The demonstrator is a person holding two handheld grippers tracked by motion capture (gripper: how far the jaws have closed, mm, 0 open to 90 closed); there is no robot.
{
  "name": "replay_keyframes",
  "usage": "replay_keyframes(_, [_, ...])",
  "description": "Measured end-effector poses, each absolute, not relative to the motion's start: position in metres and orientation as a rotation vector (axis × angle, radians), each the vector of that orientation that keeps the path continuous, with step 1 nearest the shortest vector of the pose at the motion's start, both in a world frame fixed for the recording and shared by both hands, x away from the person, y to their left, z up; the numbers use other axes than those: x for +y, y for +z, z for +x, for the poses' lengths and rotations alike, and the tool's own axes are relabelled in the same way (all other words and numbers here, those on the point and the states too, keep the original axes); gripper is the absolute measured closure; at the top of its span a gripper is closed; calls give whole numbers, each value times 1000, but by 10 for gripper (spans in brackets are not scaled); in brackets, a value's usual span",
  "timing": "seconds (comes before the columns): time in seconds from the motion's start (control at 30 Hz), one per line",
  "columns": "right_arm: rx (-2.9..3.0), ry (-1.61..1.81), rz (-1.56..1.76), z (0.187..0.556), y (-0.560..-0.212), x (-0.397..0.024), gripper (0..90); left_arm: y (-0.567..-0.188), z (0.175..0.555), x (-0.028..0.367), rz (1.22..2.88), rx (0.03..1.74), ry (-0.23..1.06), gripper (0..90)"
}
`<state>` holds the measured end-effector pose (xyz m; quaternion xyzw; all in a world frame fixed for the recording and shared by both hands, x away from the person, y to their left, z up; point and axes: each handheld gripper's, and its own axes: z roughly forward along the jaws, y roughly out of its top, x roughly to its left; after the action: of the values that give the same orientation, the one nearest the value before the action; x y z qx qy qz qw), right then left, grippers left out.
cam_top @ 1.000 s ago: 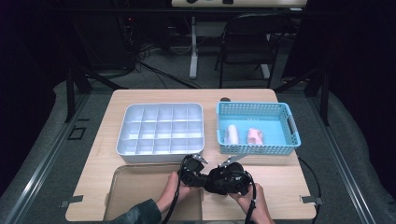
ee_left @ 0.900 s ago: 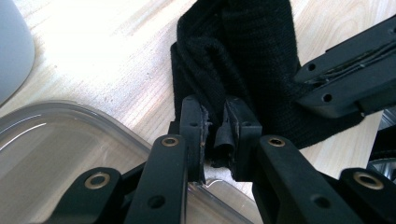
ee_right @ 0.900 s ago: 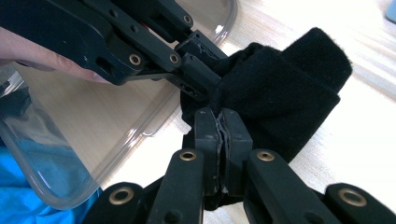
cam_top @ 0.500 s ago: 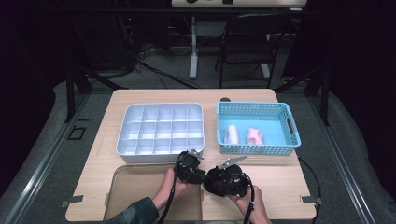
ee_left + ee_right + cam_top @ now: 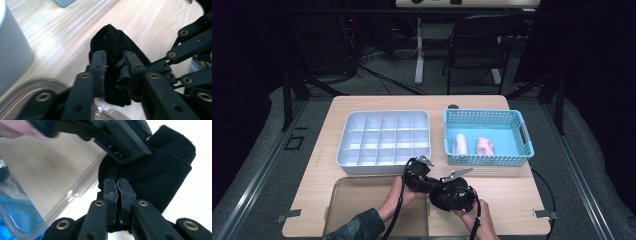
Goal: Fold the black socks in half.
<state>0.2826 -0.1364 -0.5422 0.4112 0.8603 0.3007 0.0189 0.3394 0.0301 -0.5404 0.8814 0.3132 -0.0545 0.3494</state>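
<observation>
Near the table's front edge, both grippers hold one black knitted fabric bundle (image 5: pixel 117 65) above the clear plastic container (image 5: pixel 357 200). Left gripper (image 5: pixel 113 67) clamps its middle; right gripper (image 5: pixel 119 195) pinches a thin fold. Judged step: folding or rolling. Next move likely calls for transfer to the grey compartment tray (image 5: pixel 384 136).

Brightly lit wooden table (image 5: pixel 362 177) amid dark, dim surroundings, blown-out white glare at right in the right gripper view, soft blur on near jaws.
</observation>
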Motion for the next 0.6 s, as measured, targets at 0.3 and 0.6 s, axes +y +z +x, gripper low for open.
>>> replay_keyframes(0.3, [2689, 1001, 1261, 280, -533, -141, 744, -546, 338, 28, 2306, 804, -85, 829])
replay_keyframes(0.6, [2606, 910, 1337, 278, -537, -152, 856, -547, 339, 31, 2311, 811, -93, 811])
